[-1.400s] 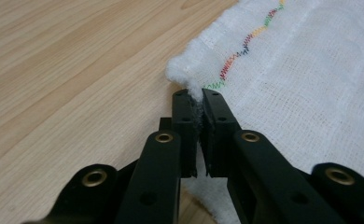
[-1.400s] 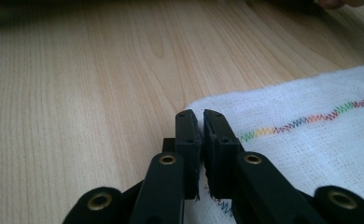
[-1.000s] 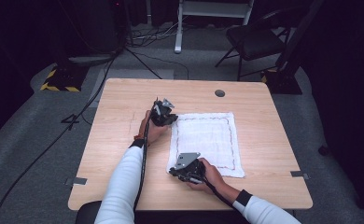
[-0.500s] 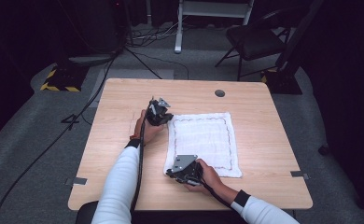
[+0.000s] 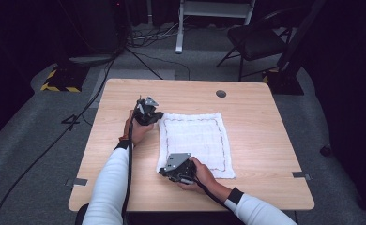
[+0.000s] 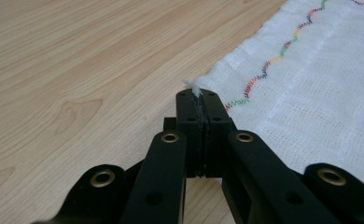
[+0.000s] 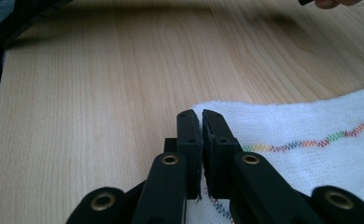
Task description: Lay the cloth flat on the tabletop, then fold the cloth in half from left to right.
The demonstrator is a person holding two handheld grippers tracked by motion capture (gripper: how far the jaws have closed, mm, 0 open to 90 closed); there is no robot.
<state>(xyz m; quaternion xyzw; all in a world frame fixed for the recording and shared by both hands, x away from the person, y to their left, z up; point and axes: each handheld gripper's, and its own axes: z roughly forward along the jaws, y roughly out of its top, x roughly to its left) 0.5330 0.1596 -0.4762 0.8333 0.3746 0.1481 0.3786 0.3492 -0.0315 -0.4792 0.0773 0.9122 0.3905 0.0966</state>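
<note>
**What we count on and around the table**

We count one light wooden square table (image 5: 256,140) and, lying flat on it, one white woven cloth with a rainbow-stitched wavy border (image 5: 195,140). We count two black two-jaw grippers: the left gripper (image 5: 154,116) and the right gripper (image 5: 164,172), each in one hand, so two hands and two white sleeves. In the tabletop we see one round dark grommet (image 5: 221,93). Behind the table we count one dark folding chair (image 5: 256,42).

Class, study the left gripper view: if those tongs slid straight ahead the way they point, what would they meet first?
Probably nothing but the bare light wooden table. The left tongs, shut on a corner of the white cloth with rainbow stitching, point past its edge; depth is uncertain.
</note>
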